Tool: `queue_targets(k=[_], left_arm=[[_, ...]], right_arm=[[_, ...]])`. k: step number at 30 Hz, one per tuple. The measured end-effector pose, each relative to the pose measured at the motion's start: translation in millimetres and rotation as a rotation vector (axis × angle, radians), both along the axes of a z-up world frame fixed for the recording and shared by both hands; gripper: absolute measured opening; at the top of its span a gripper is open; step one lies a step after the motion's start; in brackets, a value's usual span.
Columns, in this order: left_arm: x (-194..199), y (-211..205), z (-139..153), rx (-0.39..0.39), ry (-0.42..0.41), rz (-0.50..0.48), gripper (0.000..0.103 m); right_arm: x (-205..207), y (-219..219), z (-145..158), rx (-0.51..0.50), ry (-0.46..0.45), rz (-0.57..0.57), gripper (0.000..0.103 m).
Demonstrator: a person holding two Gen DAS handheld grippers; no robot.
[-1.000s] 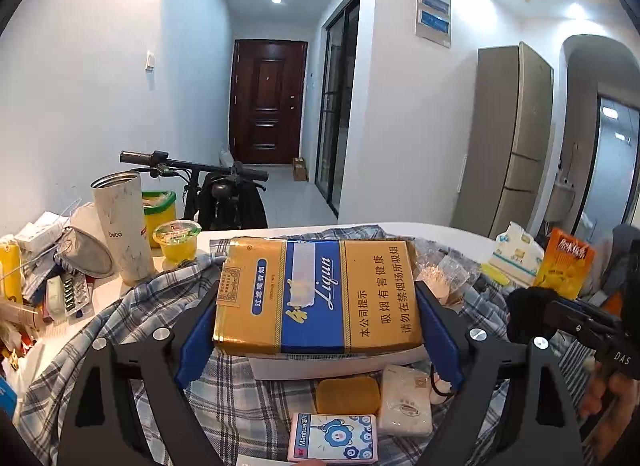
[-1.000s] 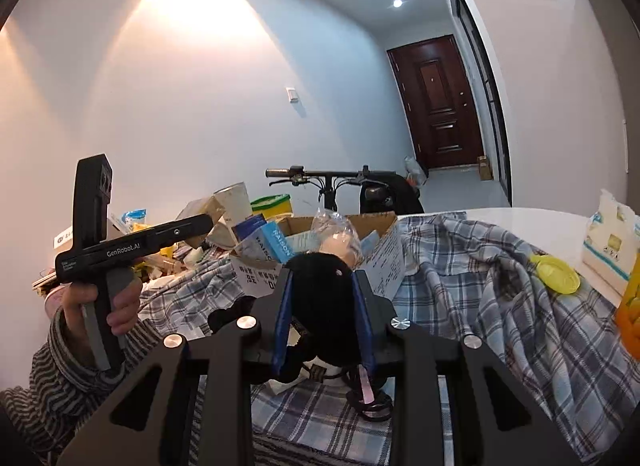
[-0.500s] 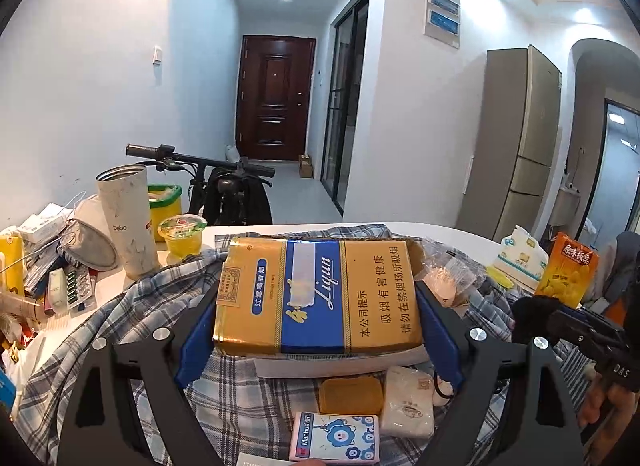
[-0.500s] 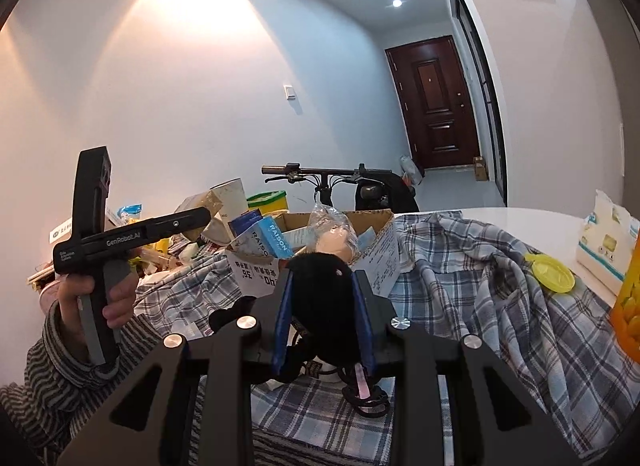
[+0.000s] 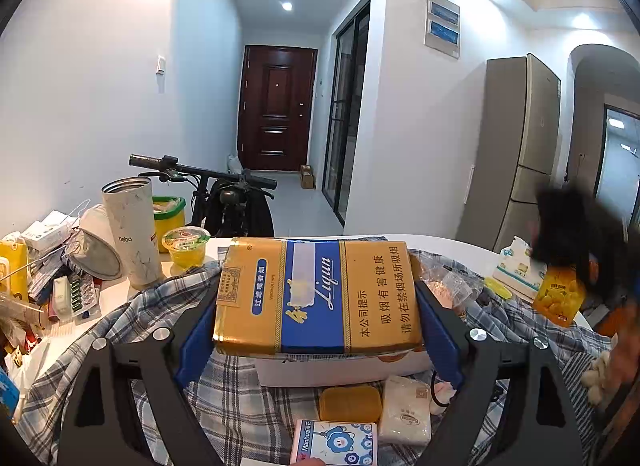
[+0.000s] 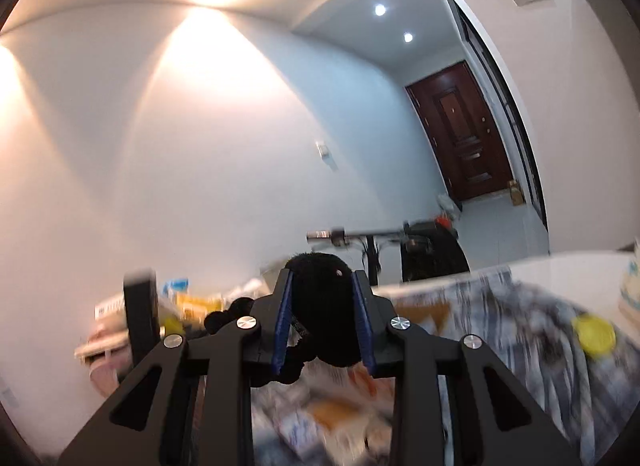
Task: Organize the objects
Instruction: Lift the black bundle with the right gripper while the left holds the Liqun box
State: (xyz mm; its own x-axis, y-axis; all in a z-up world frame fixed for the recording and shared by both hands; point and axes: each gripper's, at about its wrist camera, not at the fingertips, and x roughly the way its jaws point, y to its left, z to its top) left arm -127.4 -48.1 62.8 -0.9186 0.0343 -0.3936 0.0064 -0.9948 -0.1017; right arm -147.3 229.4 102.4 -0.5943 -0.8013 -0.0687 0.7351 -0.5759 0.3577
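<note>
My left gripper (image 5: 316, 330) is shut on a gold and blue cigarette carton (image 5: 316, 294), held flat above the plaid cloth (image 5: 120, 330) on the table. My right gripper (image 6: 324, 322) is shut on a black plush toy (image 6: 324, 306) and is raised and tilted upward; its view is blurred. The toy also shows as a dark blur at the right edge of the left wrist view (image 5: 576, 234). A white box (image 5: 340, 370) lies under the carton.
A white marbled tumbler (image 5: 132, 229), a jelly cup (image 5: 186, 246), pill packs (image 5: 76, 294) and clutter sit at the left. A yellow case (image 5: 350, 404), white pouch (image 5: 404, 410) and blue card (image 5: 336, 442) lie near me. Tissue pack (image 5: 516, 266) and orange snack bag (image 5: 560, 298) stand right.
My right gripper has swung up fast with the black toy, so its view now tilts toward the wall and blurs. My left gripper has kept the carton nearly still.
</note>
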Motion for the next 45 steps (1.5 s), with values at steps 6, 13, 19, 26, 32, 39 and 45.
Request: queue_targets(k=[6, 13, 19, 26, 32, 39, 45], left_arm=[[-7.2, -2.6, -9.4, -0.004, -0.053, 0.023, 0.09], [-5.5, -12.0, -7.5, 0.018, -0.04, 0.044, 0.09], [-7.6, -9.3, 15.2, 0.012, -0.018, 0.07, 0.09], [-64.3, 9.6, 86.7, -0.014, -0.021, 0.045, 0.09], [-100.8, 5.5, 88.2, 0.061, 0.028, 0.01, 0.09], [-134.9, -22.3, 52.3, -0.032, -0.022, 0.041, 0.09], [-154.2, -68.1, 32.6, 0.069, -0.112, 0.028, 0.09]], right_arm=[[-50.8, -39.9, 35.5, 0.002, 0.0, -0.001, 0.028], [-98.3, -51.1, 29.7, -0.032, 0.057, -0.044, 0.028], [-124.2, -48.6, -7.4, -0.053, 0.061, -0.105, 0.028], [-125.0, -46.6, -23.9, 0.02, 0.084, -0.187, 0.028], [-123.5, -52.5, -18.8, 0.071, 0.109, -0.171, 0.028], [-130.7, -67.0, -30.7, 0.126, 0.062, -0.124, 0.028], [-140.0, -67.2, -41.4, 0.149, 0.024, -0.106, 0.028]])
